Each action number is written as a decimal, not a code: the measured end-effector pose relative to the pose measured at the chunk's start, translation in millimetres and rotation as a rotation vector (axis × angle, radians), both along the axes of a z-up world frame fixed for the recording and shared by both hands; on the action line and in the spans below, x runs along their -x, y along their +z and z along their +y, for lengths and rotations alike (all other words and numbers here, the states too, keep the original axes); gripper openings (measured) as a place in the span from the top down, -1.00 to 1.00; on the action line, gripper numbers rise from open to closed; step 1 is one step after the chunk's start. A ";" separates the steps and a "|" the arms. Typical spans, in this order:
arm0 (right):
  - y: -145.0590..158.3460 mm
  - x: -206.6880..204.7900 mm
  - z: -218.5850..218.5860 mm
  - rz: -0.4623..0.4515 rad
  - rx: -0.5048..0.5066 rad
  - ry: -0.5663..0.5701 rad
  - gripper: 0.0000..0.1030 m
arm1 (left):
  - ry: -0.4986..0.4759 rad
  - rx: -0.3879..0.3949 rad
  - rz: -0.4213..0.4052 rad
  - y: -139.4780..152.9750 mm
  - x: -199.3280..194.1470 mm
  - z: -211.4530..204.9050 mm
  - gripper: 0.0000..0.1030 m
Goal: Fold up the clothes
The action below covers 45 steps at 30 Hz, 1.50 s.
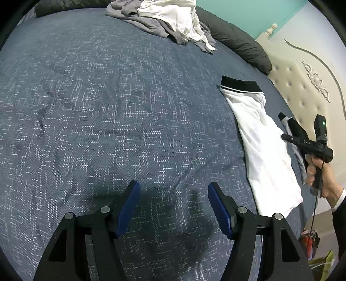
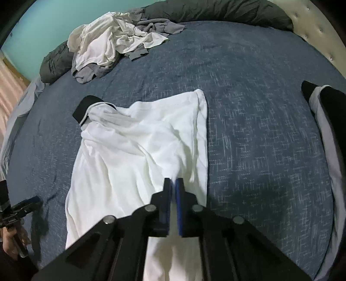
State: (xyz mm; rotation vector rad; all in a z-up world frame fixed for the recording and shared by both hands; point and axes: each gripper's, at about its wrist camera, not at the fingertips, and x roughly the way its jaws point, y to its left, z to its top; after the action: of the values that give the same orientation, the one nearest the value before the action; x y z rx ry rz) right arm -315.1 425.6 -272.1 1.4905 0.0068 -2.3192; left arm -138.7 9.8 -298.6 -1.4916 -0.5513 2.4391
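the right gripper (image 2: pixel 173 183) pinches the white shirt (image 2: pixel 138 147) lying flat on the blue bed (image 2: pixel 248 121), the left gripper (image 1: pixel 173 190) hangs wide apart over bare cover, and a clothes pile (image 2: pixel 112 43) sits far back.

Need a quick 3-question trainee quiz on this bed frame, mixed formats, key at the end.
1. True or false: the left gripper holds the white shirt.
2. Multiple choice: the pile of unfolded clothes lies A) at the far side of the bed, by the dark pillows; B) under the right gripper; C) on the floor.
3. Fill in: the right gripper's fingers are ____ together over the white shirt.

Key: 1 false, its fingers are spread over bare bedspread; 2 A; 3 closed, though whether cloth is pinched cannot be told.
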 end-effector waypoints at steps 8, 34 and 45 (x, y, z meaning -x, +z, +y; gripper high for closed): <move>-3.7 19.7 2.1 0.039 -0.157 -0.005 0.97 | 0.000 0.003 -0.002 -1.4 0.0 0.9 -0.34; 11.1 -88.1 46.1 -0.159 0.042 0.044 0.46 | -0.215 -0.086 -0.088 -4.1 -38.2 123.2 -0.34; -0.3 -112.7 58.9 -0.151 0.085 0.056 0.77 | -0.210 -0.112 -0.153 -17.2 -33.9 158.4 -0.10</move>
State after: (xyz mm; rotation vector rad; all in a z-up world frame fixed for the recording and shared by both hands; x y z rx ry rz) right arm -202.5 484.5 -272.5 1.5981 -0.0887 -2.1307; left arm -104.8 168.2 -315.8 -1.6105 -0.5221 2.1151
